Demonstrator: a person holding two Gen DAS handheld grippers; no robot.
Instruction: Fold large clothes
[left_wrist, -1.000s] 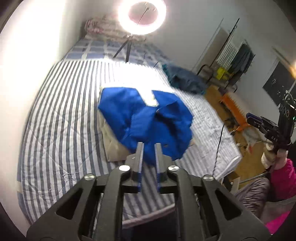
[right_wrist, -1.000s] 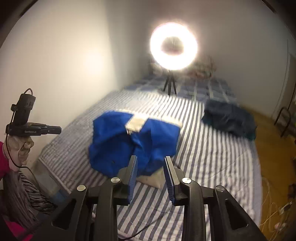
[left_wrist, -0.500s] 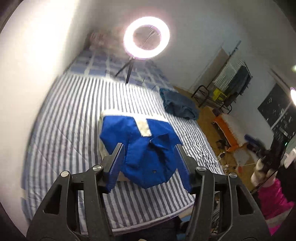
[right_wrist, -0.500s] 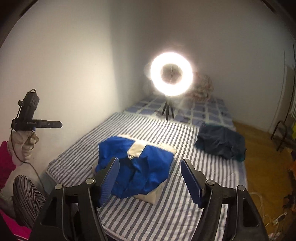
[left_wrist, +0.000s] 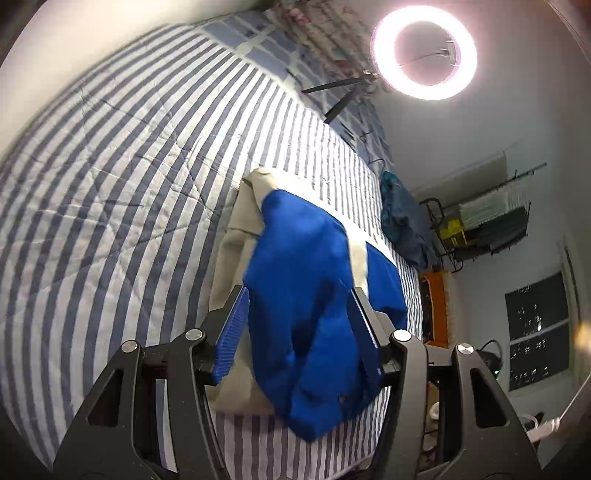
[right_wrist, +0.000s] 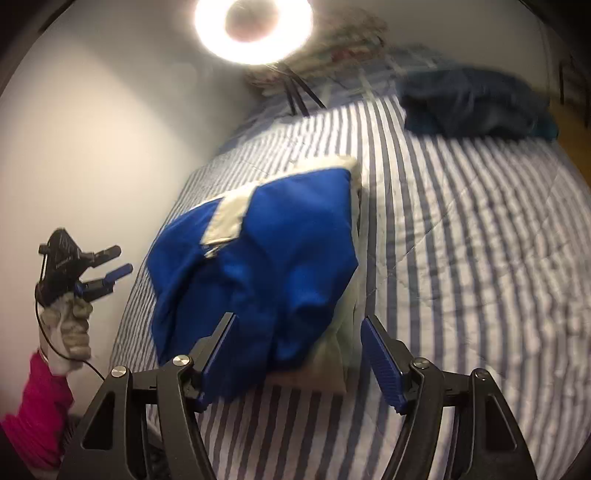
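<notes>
Both jaws wide, nothing held. Blue jacket (right_wrist: 266, 266) bunched on bed (right_wrist: 461, 258). Left gripper (left_wrist: 299, 332), right gripper (right_wrist: 299, 354): pinch hem corners at 6 o'clock, one layer only.

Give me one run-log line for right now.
stage: approach | blue garment: crumpled on striped bed | left gripper: open, empty | right gripper: open, empty

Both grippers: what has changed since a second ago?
The left gripper and right gripper went from nearly shut to open jaws and dropped closer to the blue garment, gripping nothing. The garment stays crumpled on the striped bed.
</notes>
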